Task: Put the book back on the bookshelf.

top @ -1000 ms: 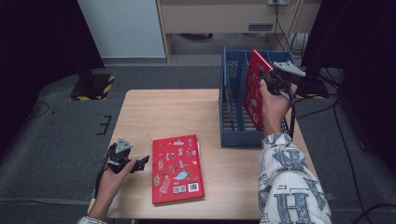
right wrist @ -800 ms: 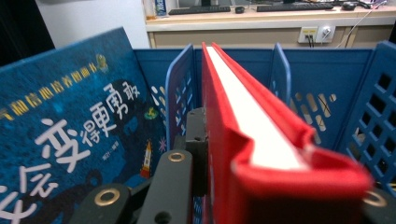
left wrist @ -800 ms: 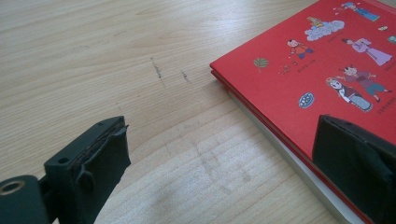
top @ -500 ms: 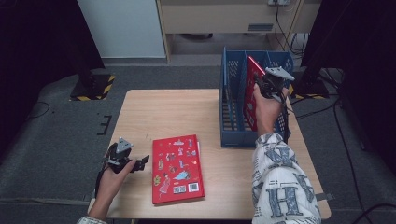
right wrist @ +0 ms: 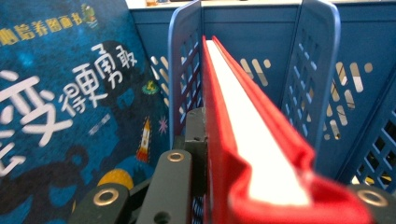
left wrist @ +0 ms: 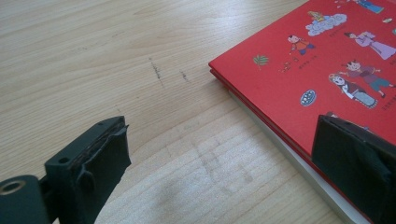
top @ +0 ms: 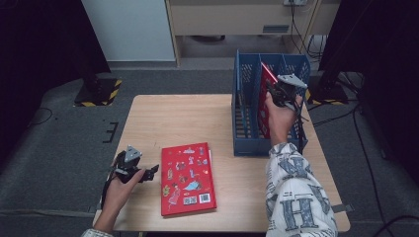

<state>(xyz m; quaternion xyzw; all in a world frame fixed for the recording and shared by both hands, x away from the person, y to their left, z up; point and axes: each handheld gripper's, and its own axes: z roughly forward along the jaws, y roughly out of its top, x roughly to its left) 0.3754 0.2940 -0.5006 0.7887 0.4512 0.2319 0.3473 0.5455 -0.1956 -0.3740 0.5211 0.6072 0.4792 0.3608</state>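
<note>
**Red book clamped upright inside the blue rack**

The right claw (top: 274, 96) is clamped on a red book (top: 266, 101), which stands on edge, tilted, inside the blue file rack (top: 247, 143) at the desk's far right. In the right gripper view the book's white page edge (right wrist: 243, 126) runs straight ahead between two perforated dividers, with a narrow gap on either side; a blue-covered book (right wrist: 70, 102) stands in the compartment to its left. The rack's front wall sits close to the desk's right edge.

The left claw (top: 148, 173) hangs open low over the bare desk (top: 178, 118), holding nothing. A second red book (top: 188, 177) lies flat just beside it; its near corner sits between the spread jaws, untouched. Open wood stretches beyond that book towards the rack.
</note>
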